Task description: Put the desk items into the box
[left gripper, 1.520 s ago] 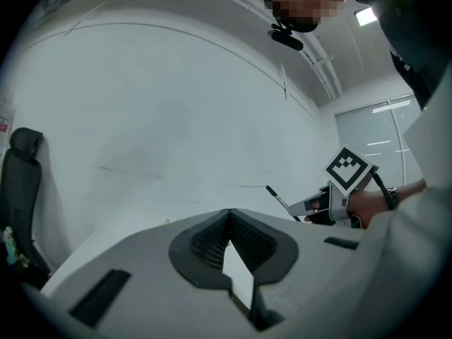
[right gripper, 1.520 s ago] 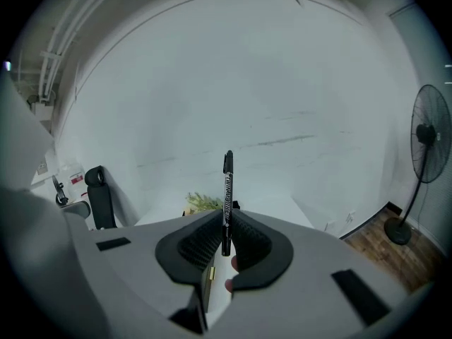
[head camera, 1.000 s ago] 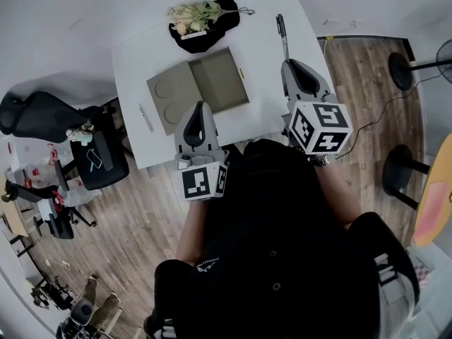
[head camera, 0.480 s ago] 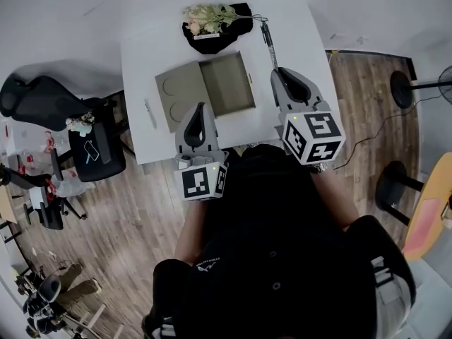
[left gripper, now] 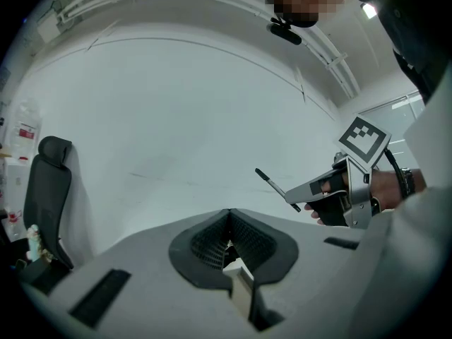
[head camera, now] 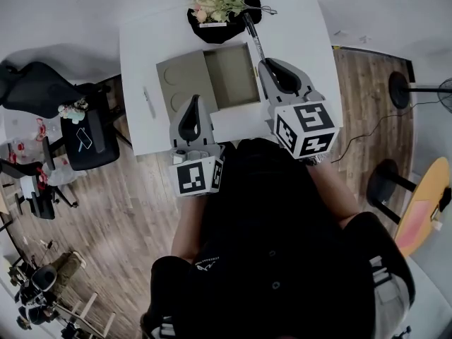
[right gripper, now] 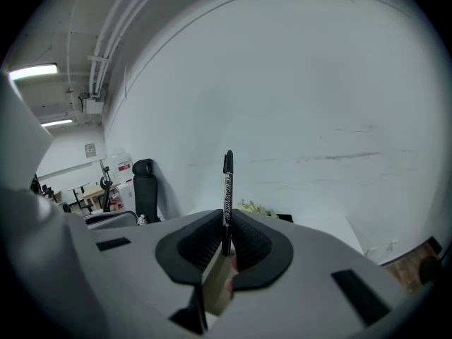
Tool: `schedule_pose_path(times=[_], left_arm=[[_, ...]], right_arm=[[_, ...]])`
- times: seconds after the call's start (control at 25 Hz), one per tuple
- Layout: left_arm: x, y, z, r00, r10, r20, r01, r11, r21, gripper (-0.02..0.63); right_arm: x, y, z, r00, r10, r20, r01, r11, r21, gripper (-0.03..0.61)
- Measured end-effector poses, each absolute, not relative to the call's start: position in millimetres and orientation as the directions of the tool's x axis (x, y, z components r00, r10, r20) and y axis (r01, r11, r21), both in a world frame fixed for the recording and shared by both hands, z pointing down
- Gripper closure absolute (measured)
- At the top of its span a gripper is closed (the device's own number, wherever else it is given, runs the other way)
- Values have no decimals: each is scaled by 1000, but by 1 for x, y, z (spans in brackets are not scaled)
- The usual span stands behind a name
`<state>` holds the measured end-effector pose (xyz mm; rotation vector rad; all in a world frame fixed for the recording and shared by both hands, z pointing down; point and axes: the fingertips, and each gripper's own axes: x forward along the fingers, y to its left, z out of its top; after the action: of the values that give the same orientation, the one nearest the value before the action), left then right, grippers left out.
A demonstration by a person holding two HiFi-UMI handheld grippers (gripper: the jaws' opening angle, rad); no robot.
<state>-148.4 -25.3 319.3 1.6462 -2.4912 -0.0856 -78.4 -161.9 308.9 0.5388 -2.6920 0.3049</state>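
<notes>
The right tool (right gripper: 226, 237) is clamped on a black pen (right gripper: 227, 189). Since 1 second ago the pen has swung left, and it now points over the right edge of the open box (head camera: 231, 76). The left tool (left gripper: 227, 233), jaws together on nothing, is near the box's lid (head camera: 182, 83). Flowers (head camera: 219, 6) sit behind the box, and a white pen (head camera: 148, 103) lies to the left on the tabletop (head camera: 300, 34).

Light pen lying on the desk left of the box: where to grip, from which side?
Mid-barrel of the pen, jaws closing across its width, coming straight down. It lies flat on bare desk, clear of the box flap, so both long sides are free. The left gripper is nearest, but shut; it would need opening.
</notes>
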Motion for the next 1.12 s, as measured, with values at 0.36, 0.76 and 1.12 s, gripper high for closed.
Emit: schedule_pose_path(times=[0.36,0.76,1.12], left_arm=[[-176,-38,331,-348,-928,130,-918,365,152,606],[-202,-71,350,-271,-949,160,-939,297,171,606],[-216,-95,374,-225,-954,199,-944,264,197,606]], right_arm=[[-116,-161,357,-810,-279,516,-390,913,-118,541],[-135,-173,419,-741,-264,617,-414,904,-110,541],[-147,-179,475,-684,-222,695,-405,908,-109,541]])
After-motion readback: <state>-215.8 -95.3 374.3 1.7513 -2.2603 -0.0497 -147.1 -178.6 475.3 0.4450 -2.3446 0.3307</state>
